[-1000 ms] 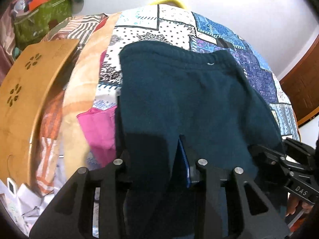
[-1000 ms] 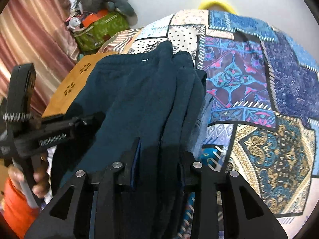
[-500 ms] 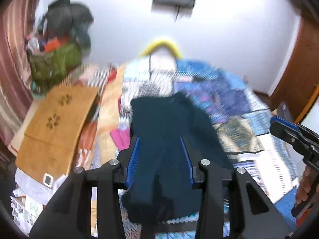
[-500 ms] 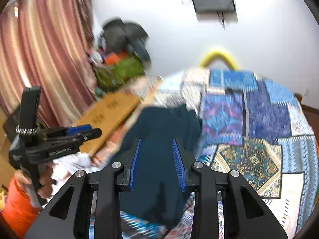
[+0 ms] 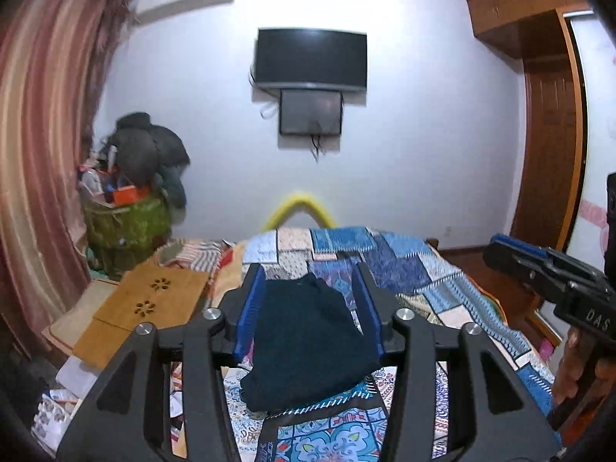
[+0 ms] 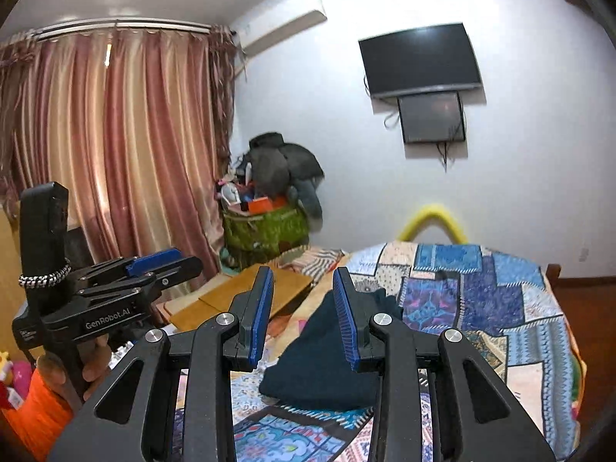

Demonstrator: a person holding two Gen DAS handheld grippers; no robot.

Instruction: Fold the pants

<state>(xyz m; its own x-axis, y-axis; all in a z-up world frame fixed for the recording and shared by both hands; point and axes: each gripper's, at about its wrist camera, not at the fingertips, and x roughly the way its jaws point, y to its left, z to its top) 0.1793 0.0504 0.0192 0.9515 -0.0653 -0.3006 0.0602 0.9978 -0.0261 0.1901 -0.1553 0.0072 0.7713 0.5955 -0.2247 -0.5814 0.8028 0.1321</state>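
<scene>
Dark teal pants [image 5: 308, 340] lie folded in a compact heap on the patchwork quilt [image 5: 419, 273] of the bed, near its foot end, touching no gripper. Left gripper [image 5: 308, 308] raised above the bed, jaws spread wide, nothing between the blue pads [image 5: 250, 310]; pants show through the gap, well below. Right gripper [image 6: 304, 312] likewise lifted, jaws parted and empty, pants partly hidden behind its right finger. Each gripper shows at the edge of the other's view, handle held in a hand [image 6: 82, 365]. Green fabric bag [image 6: 265, 231] stands in the corner by the striped curtain [image 6: 115, 154], stuffed over the rim: orange box [image 6: 261, 204], small mixed items too blurry to name, dark grey jacket [image 6: 281, 165] piled on top and draping down its side. Wooden lap tray [image 5: 146, 310] beside the bed's left edge. Wall TV [image 5: 310, 59] above the headboard side, yellow foam tube [image 5: 298, 208] arching behind the bed.
</scene>
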